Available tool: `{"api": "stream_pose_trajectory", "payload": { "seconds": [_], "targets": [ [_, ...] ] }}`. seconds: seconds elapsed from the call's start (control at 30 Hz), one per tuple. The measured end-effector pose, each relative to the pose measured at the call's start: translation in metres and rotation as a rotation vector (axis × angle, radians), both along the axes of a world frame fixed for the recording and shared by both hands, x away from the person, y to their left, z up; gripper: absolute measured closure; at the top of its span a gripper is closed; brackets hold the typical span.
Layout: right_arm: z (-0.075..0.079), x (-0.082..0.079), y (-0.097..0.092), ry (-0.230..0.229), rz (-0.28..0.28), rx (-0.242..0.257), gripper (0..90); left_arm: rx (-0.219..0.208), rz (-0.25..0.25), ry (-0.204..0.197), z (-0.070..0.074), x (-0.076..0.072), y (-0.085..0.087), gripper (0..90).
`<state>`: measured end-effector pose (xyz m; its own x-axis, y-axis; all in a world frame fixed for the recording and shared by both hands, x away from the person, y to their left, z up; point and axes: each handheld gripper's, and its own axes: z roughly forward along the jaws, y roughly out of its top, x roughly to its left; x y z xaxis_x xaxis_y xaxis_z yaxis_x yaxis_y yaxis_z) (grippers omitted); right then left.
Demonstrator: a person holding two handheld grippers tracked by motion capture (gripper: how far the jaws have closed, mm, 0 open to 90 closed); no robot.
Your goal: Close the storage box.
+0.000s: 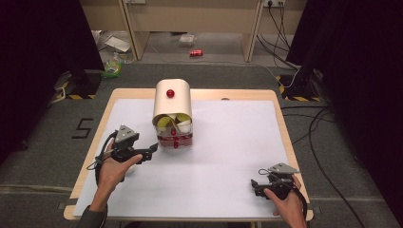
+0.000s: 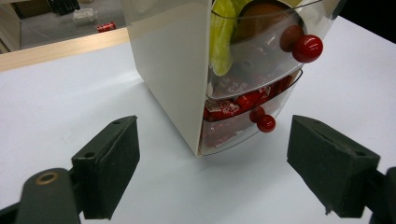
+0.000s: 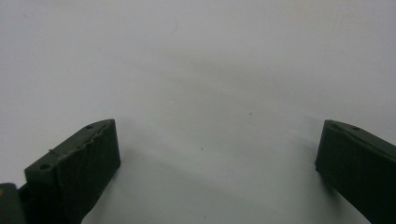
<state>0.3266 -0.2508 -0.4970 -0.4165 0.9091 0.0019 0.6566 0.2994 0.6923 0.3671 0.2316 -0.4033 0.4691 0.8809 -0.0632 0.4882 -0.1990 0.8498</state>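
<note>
near the far edge of the white tabletop (image 1: 228,156) stands a cream drawer box (image 1: 172,102), left tongs (image 1: 153,148) wide beside its lower red knob (image 2: 266,123), likely to pull, right tongs (image 1: 254,185) wide, empty near the front right corner.

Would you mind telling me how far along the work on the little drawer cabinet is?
Nothing looks done yet: both clear drawers of the cabinet sit in place. In hand: the left gripper, jaws open, faces the lower drawer's red knob without touching it. The right gripper rests open, apart. Grasping and pulling remain.
</note>
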Motion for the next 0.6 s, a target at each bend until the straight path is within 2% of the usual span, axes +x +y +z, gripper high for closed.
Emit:
{"api": "stream_pose_trajectory", "payload": {
  "seconds": [0.33, 0.6],
  "targets": [
    [0.000, 0.000, 0.000, 0.000, 0.000, -0.001, 0.4, 0.008, -0.011, -0.007, 0.002, -0.008, 0.002, 16.8],
    [0.000, 0.000, 0.000, 0.000, 0.000, -0.001, 0.4, -0.001, -0.011, 0.006, -0.007, -0.014, 0.008, 16.8]
  ]
}}
